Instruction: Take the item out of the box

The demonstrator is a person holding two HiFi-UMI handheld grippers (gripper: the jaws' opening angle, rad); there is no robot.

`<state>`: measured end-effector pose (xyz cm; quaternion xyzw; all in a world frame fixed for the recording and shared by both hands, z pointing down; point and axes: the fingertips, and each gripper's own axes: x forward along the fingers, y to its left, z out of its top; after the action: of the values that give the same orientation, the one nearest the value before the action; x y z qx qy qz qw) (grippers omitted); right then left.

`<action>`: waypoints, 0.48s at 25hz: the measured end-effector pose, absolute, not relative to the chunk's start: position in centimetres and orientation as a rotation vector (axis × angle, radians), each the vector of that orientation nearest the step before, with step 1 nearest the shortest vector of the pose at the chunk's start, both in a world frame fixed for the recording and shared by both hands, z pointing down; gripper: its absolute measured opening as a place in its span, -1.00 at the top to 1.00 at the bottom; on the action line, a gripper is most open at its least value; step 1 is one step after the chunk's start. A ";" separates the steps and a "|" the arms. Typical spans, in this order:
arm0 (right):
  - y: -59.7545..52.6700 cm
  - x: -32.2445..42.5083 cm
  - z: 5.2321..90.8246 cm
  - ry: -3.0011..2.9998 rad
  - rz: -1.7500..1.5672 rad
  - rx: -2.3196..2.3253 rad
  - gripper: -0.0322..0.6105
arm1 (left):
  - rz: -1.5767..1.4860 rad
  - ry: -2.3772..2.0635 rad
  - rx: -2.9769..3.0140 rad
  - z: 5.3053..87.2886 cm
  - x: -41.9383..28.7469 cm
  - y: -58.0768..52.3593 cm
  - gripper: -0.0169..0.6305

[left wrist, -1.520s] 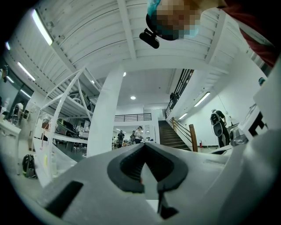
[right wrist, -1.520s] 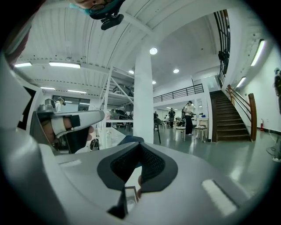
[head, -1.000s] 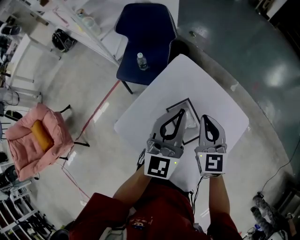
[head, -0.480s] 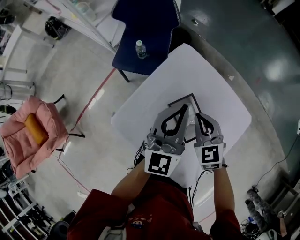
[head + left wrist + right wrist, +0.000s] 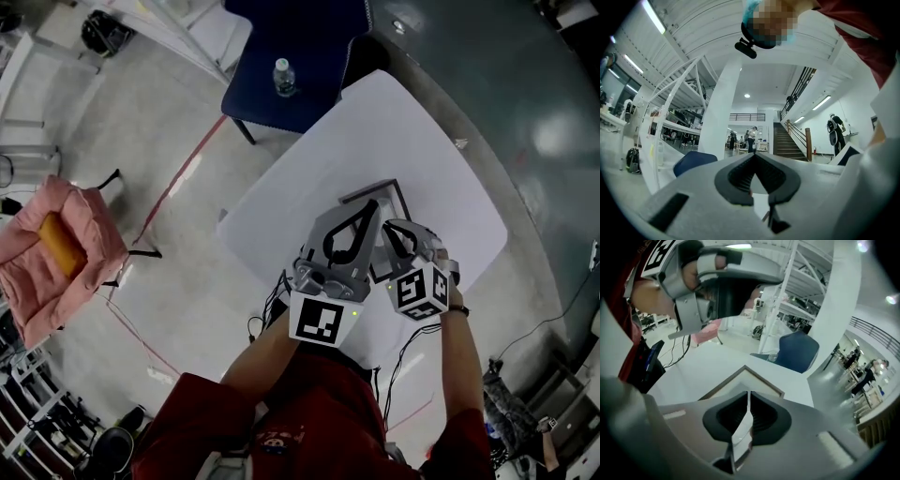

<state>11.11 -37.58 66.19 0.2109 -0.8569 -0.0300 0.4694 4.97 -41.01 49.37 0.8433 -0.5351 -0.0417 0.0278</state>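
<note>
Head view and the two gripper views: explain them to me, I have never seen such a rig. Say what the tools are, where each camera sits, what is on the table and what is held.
There is no robot here. A person holds a pinching tool in each hand, and each tool has two fingers. The head view comes from a camera on the person's head, looking down. The other two views come from cameras riding on the tools, looking along their fingers. On the white square table lies a shallow dark-rimmed box. Behind the table stands a blue chair with a clear plastic bottle on its seat. The left gripper has its fingers shut on nothing. The right gripper has its fingers closed on what looks like a thin pale sheet, with the box just beyond them.
</note>
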 end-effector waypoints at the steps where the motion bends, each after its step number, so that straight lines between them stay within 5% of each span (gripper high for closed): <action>1: -37.5 11.1 66.9 -2.072 -0.093 0.462 0.82 | -0.130 -1.657 2.597 49.6 4.8 -41.2 0.94; 12: -36.7 10.8 71.5 -1.897 -0.239 0.124 0.76 | -0.130 -1.671 2.557 52.2 3.5 -41.8 0.94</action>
<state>10.77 -36.66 71.52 0.0530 -0.8099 -0.1020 0.5752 3.48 -41.81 52.15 0.8356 -0.5461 -0.0425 0.0422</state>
